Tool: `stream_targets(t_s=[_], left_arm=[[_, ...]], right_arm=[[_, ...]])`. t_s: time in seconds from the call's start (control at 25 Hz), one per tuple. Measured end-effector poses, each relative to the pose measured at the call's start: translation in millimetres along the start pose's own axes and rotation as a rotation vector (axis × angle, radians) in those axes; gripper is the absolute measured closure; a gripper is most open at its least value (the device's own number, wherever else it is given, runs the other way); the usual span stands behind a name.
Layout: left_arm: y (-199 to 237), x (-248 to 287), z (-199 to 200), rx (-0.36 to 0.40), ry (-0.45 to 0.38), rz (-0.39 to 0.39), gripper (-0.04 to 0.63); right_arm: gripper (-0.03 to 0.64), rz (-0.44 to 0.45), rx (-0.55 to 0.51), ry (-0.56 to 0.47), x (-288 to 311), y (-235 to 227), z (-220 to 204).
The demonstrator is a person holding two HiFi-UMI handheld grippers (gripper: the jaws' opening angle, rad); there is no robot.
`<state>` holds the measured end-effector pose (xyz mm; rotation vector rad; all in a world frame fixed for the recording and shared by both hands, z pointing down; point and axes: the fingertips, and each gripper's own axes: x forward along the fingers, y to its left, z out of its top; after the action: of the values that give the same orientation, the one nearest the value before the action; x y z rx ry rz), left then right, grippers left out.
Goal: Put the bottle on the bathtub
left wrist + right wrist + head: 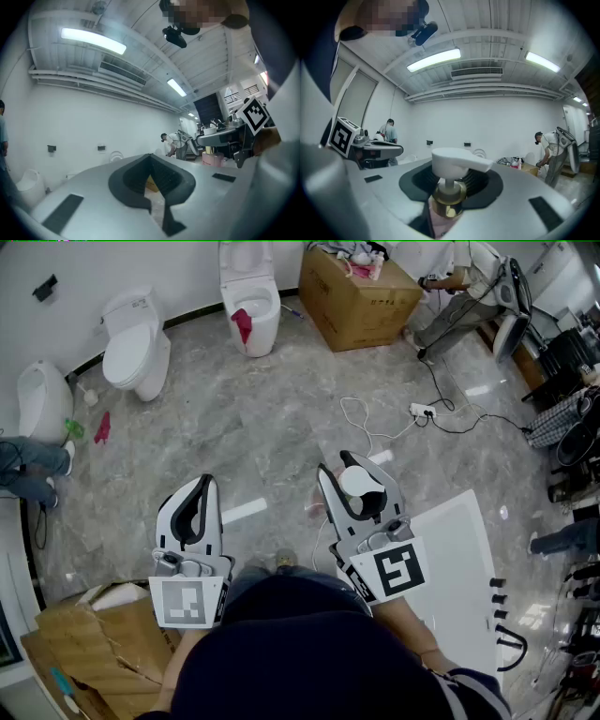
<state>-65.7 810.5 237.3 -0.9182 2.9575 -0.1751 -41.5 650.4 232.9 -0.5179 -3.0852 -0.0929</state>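
My right gripper [349, 474] is shut on a pump bottle [360, 483] with a white pump head, a gold collar and a pinkish body. In the right gripper view the bottle [454, 164] stands upright between the dark pads, its head above the gripper [451, 190]. The gripper is held in the air over the grey marble floor. The white bathtub [455, 549] lies just to its right, at the lower right of the head view. My left gripper [202, 486] is at the left, shut and empty; in its own view the gripper [152, 183] holds nothing.
Two white toilets [136, 338] [251, 306] stand along the far wall, with a cardboard box [356, 296] beside them. A power strip with cables [422, 411] lies on the floor ahead. Torn cardboard [94, 643] sits at my lower left. A person [459, 296] bends at the far right.
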Motion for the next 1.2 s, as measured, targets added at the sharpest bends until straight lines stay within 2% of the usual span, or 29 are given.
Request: stream_targets(t_s=[0.16,0.28,0.6,0.88,1.2], left_arm=[[-30.1,29.9,7.4,0.01,-0.041,-0.067,0.572],[-63.5,55.3,12.5,0.028,-0.077,-0.161,0.572],[-132.0,149.8,-2.0,0.013,-0.051,-0.439,0.573],[-203.5,263.9,-8.9,-0.016,-0.064,-0.735,0.572],[-269.0,383.9,2.6,0.065,-0.083,-1.007,0.573]], right_arm=[[0.468,-0.041,-0.004,-0.012,-10.4,-29.8,-2.8],[0.468,-0.103,0.009,-0.022,-28.1,-58.8,-7.4],[0.468,-0.376,0.059,0.004,-70.2,-148.6,-23.5],[0.468,-0.738,0.058,0.056,-99.6,-252.7,-47.0],[0.468,-0.983,0.087,0.061,-83.5,-355.4,-52.0]])
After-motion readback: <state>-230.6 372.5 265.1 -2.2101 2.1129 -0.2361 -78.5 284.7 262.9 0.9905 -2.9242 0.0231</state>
